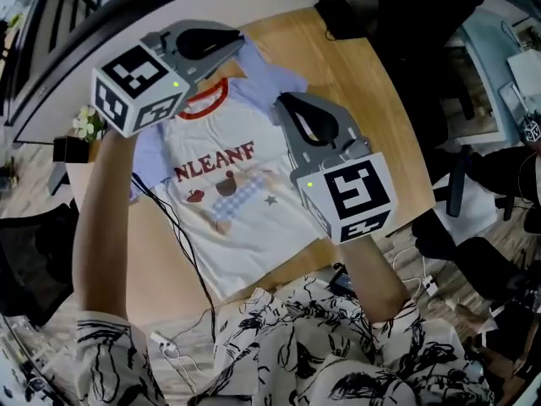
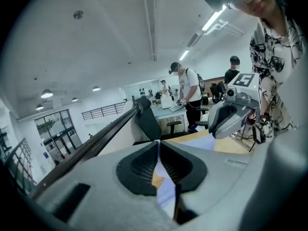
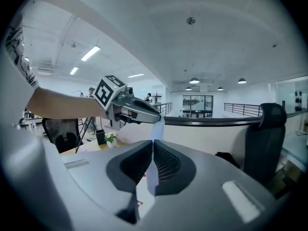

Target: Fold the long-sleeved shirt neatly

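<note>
Both grippers are up over the table (image 1: 385,117) and both have cloth. The left gripper (image 1: 235,51) has its jaws pressed together on a strip of pale blue fabric; its own view shows the cloth pinched right between the ribbed pads. The right gripper (image 1: 286,104) is the same, jaws together with a pale fold caught between them. The shirt (image 1: 228,218) lies face up on the wooden top, white body, red collar, pale blue sleeves, red lettering and a small picture across the chest, hem towards the person. The left gripper sits above the collar and one shoulder, the right above the opposite sleeve. It looks like sleeve fabric in each pinch, though the grippers cover the exact spots in the head view. From the right gripper view, a pale strip hangs from the left gripper's jaws. A black cable (image 1: 182,244) runs across the table beside the shirt's hem, and a small pot of white flowers (image 1: 84,123) stands off the far left edge.
</note>
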Demonstrator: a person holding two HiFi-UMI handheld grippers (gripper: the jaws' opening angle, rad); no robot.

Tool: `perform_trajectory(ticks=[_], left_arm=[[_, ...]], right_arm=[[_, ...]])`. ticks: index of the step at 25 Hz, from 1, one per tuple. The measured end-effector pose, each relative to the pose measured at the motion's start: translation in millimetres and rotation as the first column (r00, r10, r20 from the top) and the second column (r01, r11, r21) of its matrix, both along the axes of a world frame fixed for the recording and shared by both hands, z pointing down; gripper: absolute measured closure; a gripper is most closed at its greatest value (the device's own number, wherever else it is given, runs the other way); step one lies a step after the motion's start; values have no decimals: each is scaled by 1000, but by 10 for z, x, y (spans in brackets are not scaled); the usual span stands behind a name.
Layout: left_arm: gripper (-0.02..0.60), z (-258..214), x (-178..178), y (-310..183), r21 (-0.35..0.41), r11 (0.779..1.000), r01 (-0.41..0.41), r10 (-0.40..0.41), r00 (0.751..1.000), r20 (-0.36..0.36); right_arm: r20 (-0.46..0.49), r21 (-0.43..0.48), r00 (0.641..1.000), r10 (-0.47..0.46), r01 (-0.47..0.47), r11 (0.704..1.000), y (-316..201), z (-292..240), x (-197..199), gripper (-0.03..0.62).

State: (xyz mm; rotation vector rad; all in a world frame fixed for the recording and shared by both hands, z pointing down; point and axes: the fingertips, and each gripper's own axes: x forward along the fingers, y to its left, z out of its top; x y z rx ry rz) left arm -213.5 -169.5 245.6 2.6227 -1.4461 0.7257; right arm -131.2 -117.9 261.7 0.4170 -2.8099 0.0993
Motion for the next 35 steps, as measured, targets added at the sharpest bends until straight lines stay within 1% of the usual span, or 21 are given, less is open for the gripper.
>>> perform_trajectory(ticks=[3, 5, 8, 11, 14, 16, 20, 23, 26, 28, 29, 30, 31, 32, 33, 35], left_arm=[[557, 212, -346, 393, -36, 999, 37, -36, 999, 28], [557, 353, -570, 654, -64, 996, 64, -62, 997, 35], [557, 619, -919, 1042, -118, 987, 105, -102, 994, 32], [557, 933, -1187, 1344, -166, 977, 137, -129, 990, 55], [555, 1296, -1352, 1519, -203, 968, 150, -139, 988, 68], [554, 1549, -1446, 1597, -236, 959, 154, -144, 988, 57], [554, 2034, -1617, 1771, -306, 940, 154, -149, 988, 39], [554, 2381, -1749, 1922, -350, 922, 168, -159, 986, 57], [552, 2644, -1864, 2077, -385, 900, 206, -198, 978, 59], [547, 2774, -1967, 2178, -404, 884, 237, -236, 970, 53], [527, 2834, -2030, 2231, -416, 873, 254, -257, 965, 50], [488, 2889, -2100, 2292, -429, 861, 273, -280, 959, 47], [442, 2931, -2175, 2359, -439, 848, 295, -307, 951, 45], [406, 2949, -2253, 2431, -442, 837, 322, -341, 939, 38], [392, 2938, -2328, 2508, -435, 828, 353, -381, 924, 24], [389, 2830, -2460, 2685, -399, 815, 420, -467, 884, -24]], right_arm=[[-13, -29, 998, -63, 63, 998, 394, 194, -368, 571], [-23, -48, 995, -100, 99, 994, 638, 330, -588, 571], [-47, -88, 986, -159, 154, 984, 1002, 598, -908, 571], [-71, -123, 978, -197, 188, 975, 1265, 884, -1149, 571], [-122, -124, 968, -219, 204, 971, 1428, 1205, -1308, 571], [-160, -129, 961, -226, 206, 970, 1508, 1423, -1396, 571], [-210, -193, 947, -244, 205, 960, 1683, 1861, -1580, 569], [-258, -185, 931, -256, 212, 959, 1815, 2142, -1730, 569], [-294, -192, 914, -279, 230, 954, 1983, 2375, -1852, 569], [-311, -205, 904, -294, 238, 949, 2085, 2537, -1939, 568], [-320, -220, 896, -309, 247, 944, 2146, 2626, -1983, 566], [-325, -246, 885, -334, 262, 933, 2223, 2713, -2023, 561], [-323, -281, 872, -368, 282, 917, 2315, 2784, -2055, 522], [-314, -316, 860, -403, 306, 898, 2406, 2828, -2078, 431], [-299, -339, 851, -431, 327, 882, 2480, 2837, -2093, 390], [-273, -346, 844, -462, 362, 866, 2565, 2781, -2112, 382]])
